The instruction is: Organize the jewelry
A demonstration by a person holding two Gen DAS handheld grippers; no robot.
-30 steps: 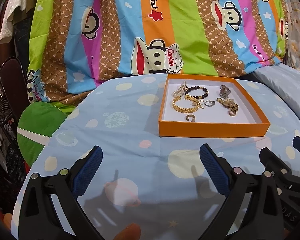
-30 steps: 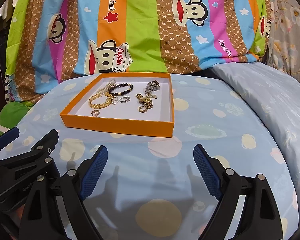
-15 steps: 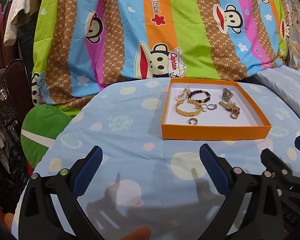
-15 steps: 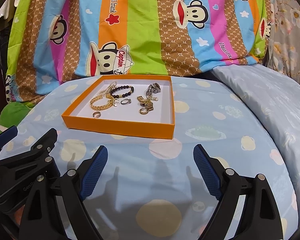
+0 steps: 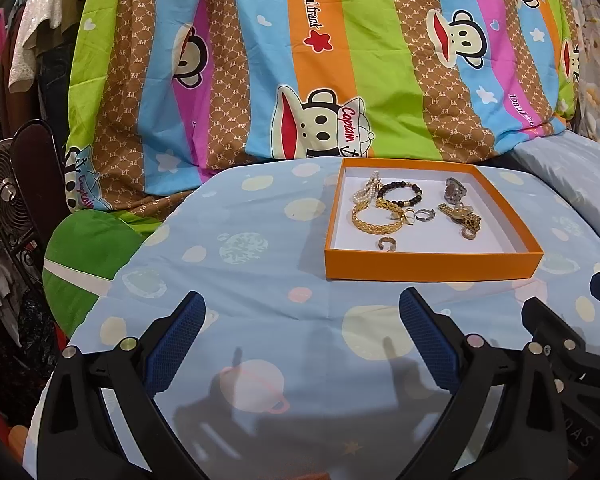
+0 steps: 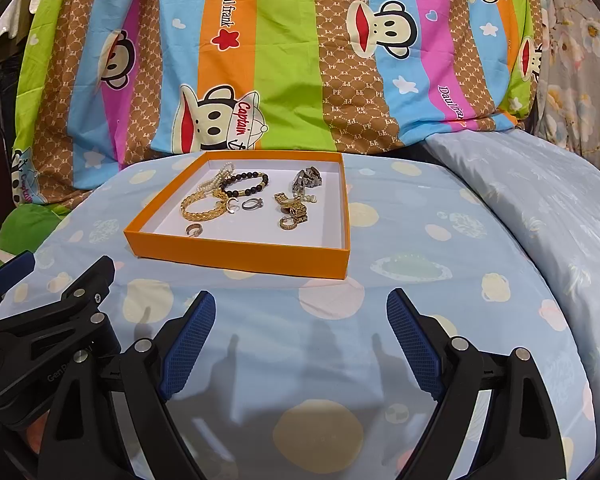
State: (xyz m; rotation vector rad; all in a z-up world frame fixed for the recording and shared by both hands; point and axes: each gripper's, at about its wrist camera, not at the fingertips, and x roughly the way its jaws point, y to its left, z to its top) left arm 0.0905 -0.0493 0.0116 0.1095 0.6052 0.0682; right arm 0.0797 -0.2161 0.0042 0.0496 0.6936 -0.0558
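An orange shallow box [image 5: 428,270] [image 6: 240,254] sits on the blue spotted table cover. In it lie a gold chain bracelet [image 5: 374,222] [image 6: 200,210], a black bead bracelet [image 5: 400,194] [image 6: 246,184], a pearl strand [image 5: 366,190], a silver ring [image 5: 425,214] [image 6: 253,203], a small gold ring [image 5: 387,243] [image 6: 193,229], a silver watch [image 5: 454,190] [image 6: 308,179] and a gold watch [image 5: 462,216] [image 6: 294,210]. My left gripper [image 5: 302,340] is open and empty, short of the box's near left. My right gripper [image 6: 302,332] is open and empty, in front of the box.
A striped cartoon-monkey sheet [image 5: 300,60] hangs behind the table. A green cushion [image 5: 84,248], a dark chair back [image 5: 36,172] and a fan [image 5: 0,196] stand off the left edge. A pale blue quilt [image 6: 540,200] lies to the right.
Both views have shifted slightly; the box sits a little farther right and lower in the left view. Both grippers stay open and empty. The jewelry has not moved.
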